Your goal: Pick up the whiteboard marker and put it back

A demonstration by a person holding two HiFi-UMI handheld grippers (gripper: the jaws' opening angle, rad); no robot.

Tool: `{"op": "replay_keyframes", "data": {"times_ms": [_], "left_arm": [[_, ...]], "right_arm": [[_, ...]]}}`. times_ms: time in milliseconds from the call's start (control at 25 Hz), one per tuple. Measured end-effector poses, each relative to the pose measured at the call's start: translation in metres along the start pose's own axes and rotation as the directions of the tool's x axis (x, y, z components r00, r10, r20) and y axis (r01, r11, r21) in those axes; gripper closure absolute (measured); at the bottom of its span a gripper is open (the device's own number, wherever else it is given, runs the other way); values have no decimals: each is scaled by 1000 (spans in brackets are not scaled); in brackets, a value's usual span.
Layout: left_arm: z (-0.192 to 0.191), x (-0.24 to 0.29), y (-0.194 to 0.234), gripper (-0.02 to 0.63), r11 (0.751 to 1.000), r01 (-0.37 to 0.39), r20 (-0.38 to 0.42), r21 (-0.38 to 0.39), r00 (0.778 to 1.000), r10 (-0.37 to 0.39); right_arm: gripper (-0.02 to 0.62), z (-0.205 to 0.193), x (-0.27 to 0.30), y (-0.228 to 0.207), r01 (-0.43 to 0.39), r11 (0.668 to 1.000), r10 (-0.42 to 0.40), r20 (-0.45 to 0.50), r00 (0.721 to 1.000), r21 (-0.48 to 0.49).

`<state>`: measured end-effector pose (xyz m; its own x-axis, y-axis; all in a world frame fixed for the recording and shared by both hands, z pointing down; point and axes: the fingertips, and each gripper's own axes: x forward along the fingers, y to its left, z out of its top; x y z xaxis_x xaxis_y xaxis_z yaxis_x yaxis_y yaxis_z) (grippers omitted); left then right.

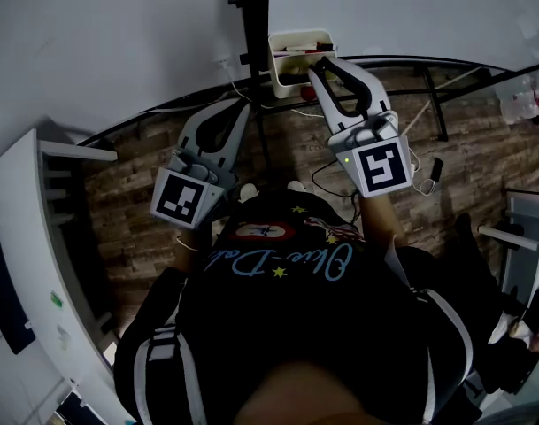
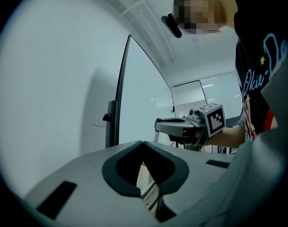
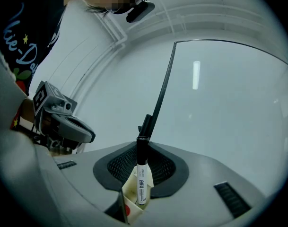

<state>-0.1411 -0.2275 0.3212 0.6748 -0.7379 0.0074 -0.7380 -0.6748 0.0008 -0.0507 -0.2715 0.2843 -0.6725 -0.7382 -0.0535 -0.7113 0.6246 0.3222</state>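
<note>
**Q:** What occupied the upper field?

**A:** A whiteboard [image 1: 119, 34], crossed by a black post [image 1: 251, 25]. A white box [image 1: 280, 76] hung beside the post.

**Q:** And the grippers?

**A:** The right gripper [image 1: 324, 63] was raised, with its tips at the box's rim. The left gripper [image 1: 241, 106] was just left of the post, well apart from the box.

**Q:** The lower field?

**A:** The person's black shirt [image 1: 287, 326] filled it, above a wood-pattern floor [image 1: 127, 202]. A white shelf [image 1: 30, 228] stood at the left edge.

Office (probably), whiteboard [image 3: 229, 126], marker tray [image 1: 281, 71]
</note>
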Motion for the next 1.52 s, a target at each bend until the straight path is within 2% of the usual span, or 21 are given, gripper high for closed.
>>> {"op": "replay_keyframes", "data": {"times_ms": [440,1520], "left_arm": [[2,3,-1,606,1000,21,4,9,1000,-21],[4,1,0,606,1000,11,2,10,1000,-11]], "right_arm": [[515,12,-4,-3,4,1000,-4,23,1000,-5],[515,19,-9,-4,4,1000,-4,36,999,1]]}}
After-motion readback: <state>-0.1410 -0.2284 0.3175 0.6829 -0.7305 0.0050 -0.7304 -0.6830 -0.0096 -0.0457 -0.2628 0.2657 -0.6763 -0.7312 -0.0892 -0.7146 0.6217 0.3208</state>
